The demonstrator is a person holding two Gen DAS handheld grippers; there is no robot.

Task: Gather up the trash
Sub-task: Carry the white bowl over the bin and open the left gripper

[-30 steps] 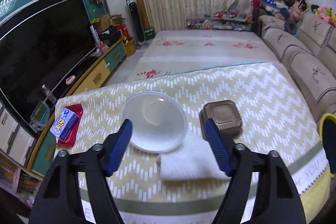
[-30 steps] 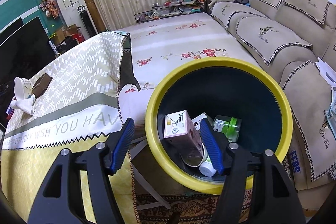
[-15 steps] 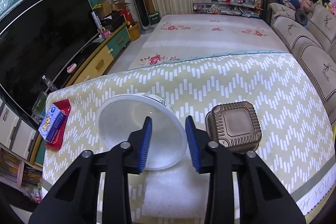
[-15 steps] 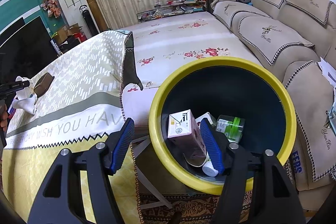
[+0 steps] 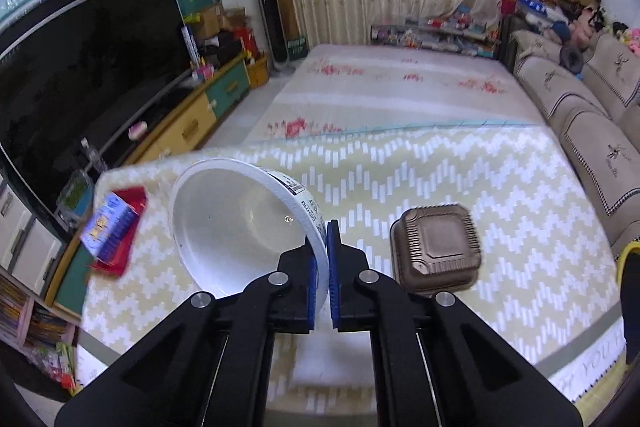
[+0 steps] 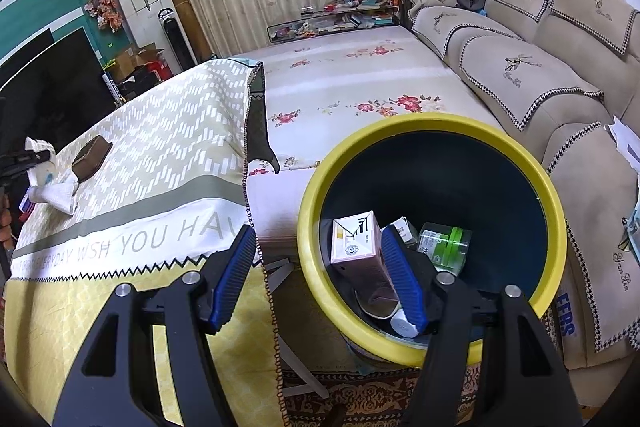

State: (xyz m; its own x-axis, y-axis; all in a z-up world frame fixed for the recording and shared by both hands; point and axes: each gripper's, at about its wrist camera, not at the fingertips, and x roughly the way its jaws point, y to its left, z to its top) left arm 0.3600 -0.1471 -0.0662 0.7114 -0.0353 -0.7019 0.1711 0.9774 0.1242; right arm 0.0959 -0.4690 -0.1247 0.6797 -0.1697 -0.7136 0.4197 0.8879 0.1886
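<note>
The left gripper (image 5: 322, 279) is clenched on the near rim of the white paper bowl (image 5: 240, 227); the bowl tilts on its side above the zigzag tablecloth (image 5: 460, 171), its mouth turned toward the camera; the brown lidded food box (image 5: 436, 247) sits just right of the bowl; a blue carton (image 5: 108, 227) lies on a red tray (image 5: 120, 251) to the bowl's left; the right gripper (image 6: 316, 271) hangs with its jaws spread wide over the near rim of the yellow-rimmed trash bin (image 6: 440, 121), holding nothing; inside the bin lie a pink-and-white carton (image 6: 356, 243) and a green-capped container (image 6: 444, 247).
</note>
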